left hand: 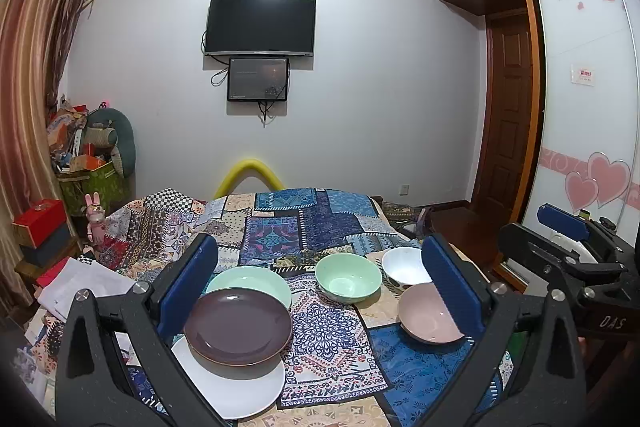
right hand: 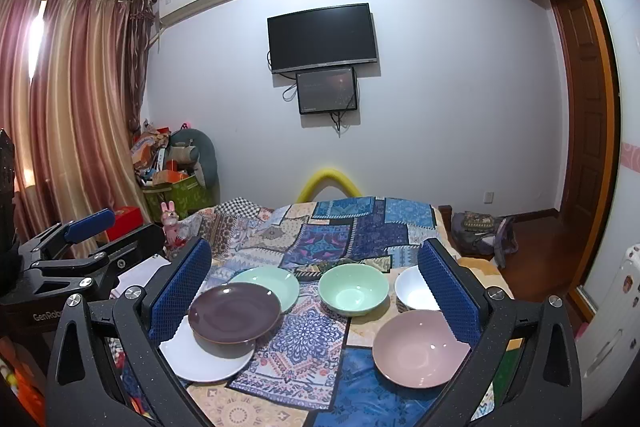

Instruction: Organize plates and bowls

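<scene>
Patchwork cloth in blues and tans covers the bed, and on it lie the dishes. A brown plate overlaps a white plate in front and a pale green plate behind. To their right stand a green bowl, a white bowl and, nearer, a pink bowl, each apart. The left hand-held gripper and the right hand-held gripper both hang released above the dishes, jaws spread wide, grasping nothing.
</scene>
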`<state>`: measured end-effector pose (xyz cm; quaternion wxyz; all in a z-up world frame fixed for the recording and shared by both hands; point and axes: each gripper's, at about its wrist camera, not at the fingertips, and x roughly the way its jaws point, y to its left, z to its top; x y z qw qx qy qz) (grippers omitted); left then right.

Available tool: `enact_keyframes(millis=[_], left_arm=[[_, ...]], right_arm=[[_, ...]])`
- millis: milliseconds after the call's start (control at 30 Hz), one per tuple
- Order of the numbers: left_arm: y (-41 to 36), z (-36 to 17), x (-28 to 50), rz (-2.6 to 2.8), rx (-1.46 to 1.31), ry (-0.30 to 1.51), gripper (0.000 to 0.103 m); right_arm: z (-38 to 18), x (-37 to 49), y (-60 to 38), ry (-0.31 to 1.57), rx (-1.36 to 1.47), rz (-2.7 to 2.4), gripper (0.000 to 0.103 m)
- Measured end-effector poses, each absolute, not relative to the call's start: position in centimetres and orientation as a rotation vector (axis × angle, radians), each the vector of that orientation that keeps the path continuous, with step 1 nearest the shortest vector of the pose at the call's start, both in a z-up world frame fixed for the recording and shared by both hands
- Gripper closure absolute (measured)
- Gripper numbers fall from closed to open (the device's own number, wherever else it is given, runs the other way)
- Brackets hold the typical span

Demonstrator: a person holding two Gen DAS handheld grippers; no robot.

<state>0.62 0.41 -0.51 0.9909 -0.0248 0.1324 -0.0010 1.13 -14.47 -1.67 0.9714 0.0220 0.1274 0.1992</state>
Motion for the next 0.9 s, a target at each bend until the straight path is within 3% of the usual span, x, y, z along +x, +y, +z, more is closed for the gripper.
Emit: enact_keyframes(millis=[900], left_arm=[[0.55,-0.33,0.30,0.005,-0.043,0.264,0.000]], right_arm=[[-1.43,1.15,-14.78,0.254,0.041,0.404,0.000]])
